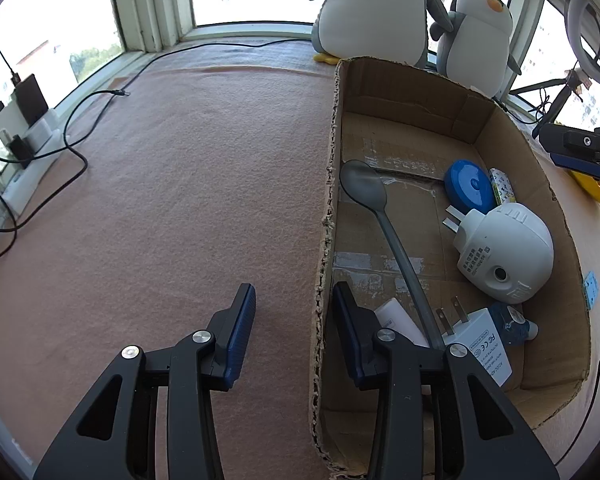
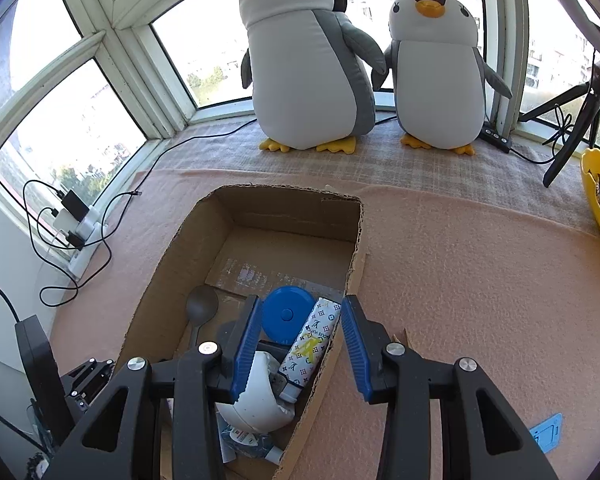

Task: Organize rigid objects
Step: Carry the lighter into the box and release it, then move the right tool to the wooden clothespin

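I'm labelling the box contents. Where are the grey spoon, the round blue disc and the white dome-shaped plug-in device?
grey spoon (image 1: 363, 186): left wrist view, on its bowl.
round blue disc (image 2: 288, 314): right wrist view, centre of its face.
white dome-shaped plug-in device (image 1: 508, 252): left wrist view, on the dome.

I'm working at a bay window seat in a home, high in an apartment block. Ahead of my tools stand white-framed windows (image 2: 112, 52) with other buildings outside. Two plush penguins (image 2: 304, 60) sit on the ledge ahead. A pink blanket (image 1: 180, 180) covers the seat under my tools, and chargers (image 1: 24, 120) with cables lie to my left.
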A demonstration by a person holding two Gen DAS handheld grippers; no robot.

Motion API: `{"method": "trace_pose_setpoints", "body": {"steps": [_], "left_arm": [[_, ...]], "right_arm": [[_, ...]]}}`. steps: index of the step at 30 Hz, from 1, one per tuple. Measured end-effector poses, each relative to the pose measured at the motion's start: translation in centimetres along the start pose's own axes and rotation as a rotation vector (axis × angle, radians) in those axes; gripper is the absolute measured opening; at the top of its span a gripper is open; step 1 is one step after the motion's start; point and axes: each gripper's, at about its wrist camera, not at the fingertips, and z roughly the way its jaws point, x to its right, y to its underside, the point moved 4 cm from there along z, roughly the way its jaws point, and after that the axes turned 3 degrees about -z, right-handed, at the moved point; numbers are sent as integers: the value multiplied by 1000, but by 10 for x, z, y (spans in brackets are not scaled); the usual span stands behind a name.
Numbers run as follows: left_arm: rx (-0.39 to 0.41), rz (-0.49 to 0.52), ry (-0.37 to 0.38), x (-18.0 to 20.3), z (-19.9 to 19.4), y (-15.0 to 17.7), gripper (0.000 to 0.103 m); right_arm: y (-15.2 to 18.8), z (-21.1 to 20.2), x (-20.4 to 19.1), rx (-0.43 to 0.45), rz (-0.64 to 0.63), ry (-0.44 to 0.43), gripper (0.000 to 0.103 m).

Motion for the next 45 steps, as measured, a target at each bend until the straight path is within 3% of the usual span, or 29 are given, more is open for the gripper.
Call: {"method": "trace_pose_setpoints", "body": {"steps": [11,20,32,38,45], "left_arm": [[0,0,0,0,0,0,38],[0,1,-2,0,0,0,38],[0,4,-5,0,0,0,38],[0,4,-4,0,0,0,38],[0,3,-4,-1,0,0,38]], "right_arm": [[5,-20,44,8,48,38,37],[23,-15,69,-61,10,65,37],[44,13,62,-198,-122,94,37],[45,25,59,-220,-160,125,36],[45,37,58,-247,-166,149,28]]}}
